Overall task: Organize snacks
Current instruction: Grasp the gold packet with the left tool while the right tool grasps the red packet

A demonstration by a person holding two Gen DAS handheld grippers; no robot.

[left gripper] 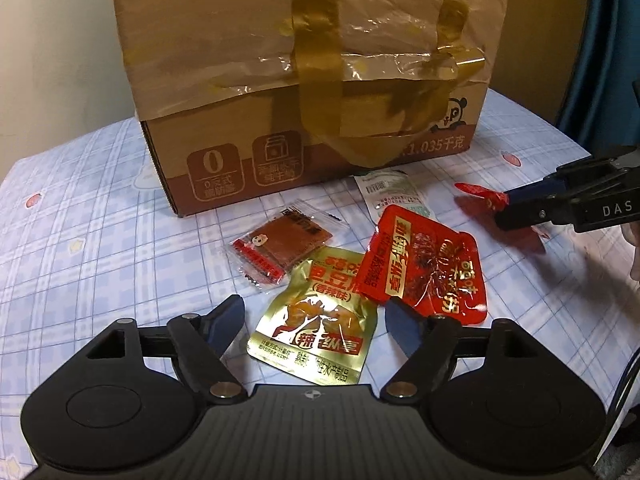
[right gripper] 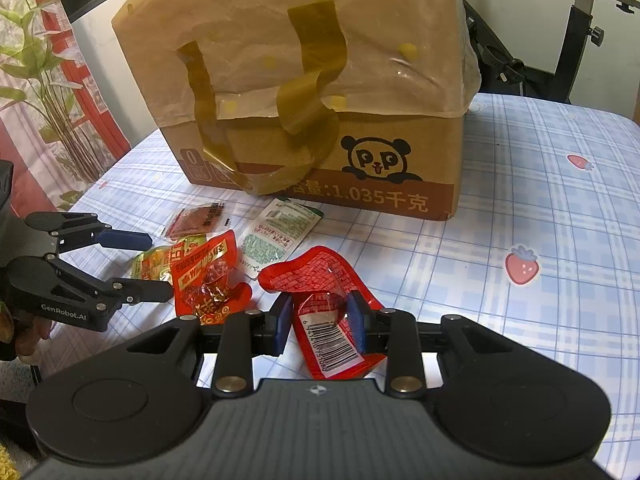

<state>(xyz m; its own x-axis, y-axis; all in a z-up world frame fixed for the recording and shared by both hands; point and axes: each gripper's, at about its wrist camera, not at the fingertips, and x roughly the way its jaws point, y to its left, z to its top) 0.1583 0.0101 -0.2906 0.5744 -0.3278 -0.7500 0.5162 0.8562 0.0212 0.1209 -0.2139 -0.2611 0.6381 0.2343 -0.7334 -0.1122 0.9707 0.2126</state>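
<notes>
A taped cardboard box (left gripper: 304, 80) (right gripper: 320, 100) stands at the back of the checked cloth. In front of it lie a gold snack packet (left gripper: 316, 328) (right gripper: 150, 266), a red snack packet (left gripper: 424, 264) (right gripper: 208, 276), a small clear packet with a brown slab (left gripper: 280, 244) (right gripper: 196, 218) and a white-green sachet (left gripper: 394, 192) (right gripper: 276, 236). My left gripper (left gripper: 316, 320) (right gripper: 156, 266) is open, its fingers either side of the gold packet. My right gripper (right gripper: 320, 316) (left gripper: 504, 210) is shut on a second red packet (right gripper: 320, 292) (left gripper: 480, 194), barcode side up.
The checked cloth with strawberry prints (right gripper: 520, 268) covers the table. A plant (right gripper: 48, 100) and a red frame stand past the left edge. Black stands (right gripper: 576, 40) rise behind the box on the right.
</notes>
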